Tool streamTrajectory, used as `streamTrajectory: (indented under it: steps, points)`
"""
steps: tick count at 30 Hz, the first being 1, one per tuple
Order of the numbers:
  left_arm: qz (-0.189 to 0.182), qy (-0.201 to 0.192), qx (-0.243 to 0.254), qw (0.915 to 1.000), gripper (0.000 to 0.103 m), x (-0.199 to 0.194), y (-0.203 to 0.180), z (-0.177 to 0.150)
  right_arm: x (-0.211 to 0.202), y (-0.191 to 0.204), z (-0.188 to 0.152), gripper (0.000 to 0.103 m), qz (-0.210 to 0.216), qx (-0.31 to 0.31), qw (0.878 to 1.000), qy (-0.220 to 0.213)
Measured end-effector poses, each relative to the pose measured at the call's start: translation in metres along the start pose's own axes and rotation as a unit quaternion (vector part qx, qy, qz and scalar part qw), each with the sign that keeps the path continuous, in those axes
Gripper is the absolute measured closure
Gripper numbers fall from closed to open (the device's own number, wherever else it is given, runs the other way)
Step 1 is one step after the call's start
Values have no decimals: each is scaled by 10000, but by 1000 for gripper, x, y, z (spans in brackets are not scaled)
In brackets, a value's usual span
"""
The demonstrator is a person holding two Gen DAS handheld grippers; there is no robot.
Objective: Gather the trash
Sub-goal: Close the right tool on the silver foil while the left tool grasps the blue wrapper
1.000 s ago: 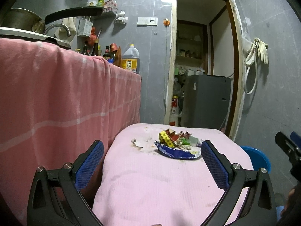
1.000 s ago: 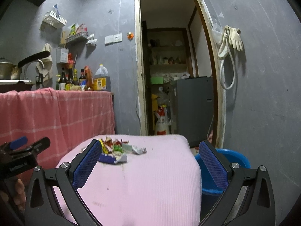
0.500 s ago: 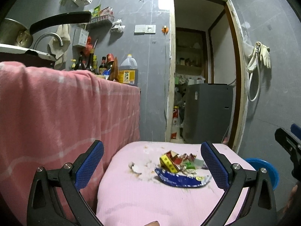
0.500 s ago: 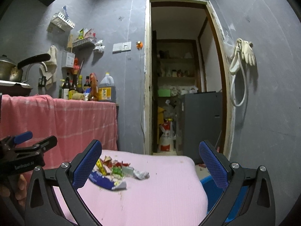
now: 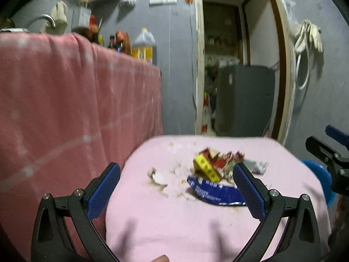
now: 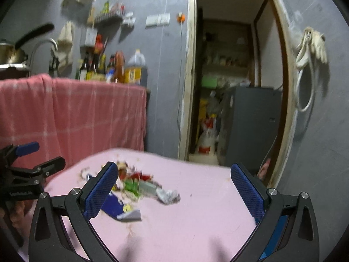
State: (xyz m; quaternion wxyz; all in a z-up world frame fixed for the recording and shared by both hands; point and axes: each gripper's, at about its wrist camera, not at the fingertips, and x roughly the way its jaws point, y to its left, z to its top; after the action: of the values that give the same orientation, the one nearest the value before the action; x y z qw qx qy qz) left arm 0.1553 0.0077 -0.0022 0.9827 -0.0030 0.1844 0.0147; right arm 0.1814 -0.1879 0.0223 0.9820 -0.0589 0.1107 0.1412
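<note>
- you held both the left gripper (image 5: 176, 182) and the right gripper (image 6: 174, 182) with jaws spread wide, nothing between them.
- the trash pile (image 5: 214, 170) lay on the pink-covered counter (image 5: 174, 222), toward its far side, ahead of both grippers.
- the blue wrapper (image 5: 214, 193) lay flat under the scraps; in my judgement, a pinch there could have snagged the cloth or spilled loose crumbs.
- the blue bin (image 5: 317, 172) sat beside the counter's right edge; light scraps could have dropped short.
</note>
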Motion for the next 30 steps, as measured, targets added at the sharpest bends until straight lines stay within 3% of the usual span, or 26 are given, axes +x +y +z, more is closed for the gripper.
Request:
streamTrajectory:
  steps: [8,11,15,19,23,30]
  points:
    - [-38,909,-38,9958,3,34,3,-7,39,-24,-15,0,67,411,9947,937]
    - [-240,1259,-88,9917,13,45,4,-8,57,-30,-19,0,101,374,9907,1303]
    - [-579,1612,-173,9851,30,56,4,-10,76,-33,-26,2,528,482,9838,1646]
    - [-792,1863,-291,9789,46,65,3,-9,97,-34,-27,15,742,502,9776,1904]
    - [-896,1976,-470,9751,55,71,6,-7,122,-42,-30,28,955,820,9665,2238]
    - [-1073,2137,-693,9685,80,83,11,-1,145,-38,-38,44,1334,873,9513,2639]
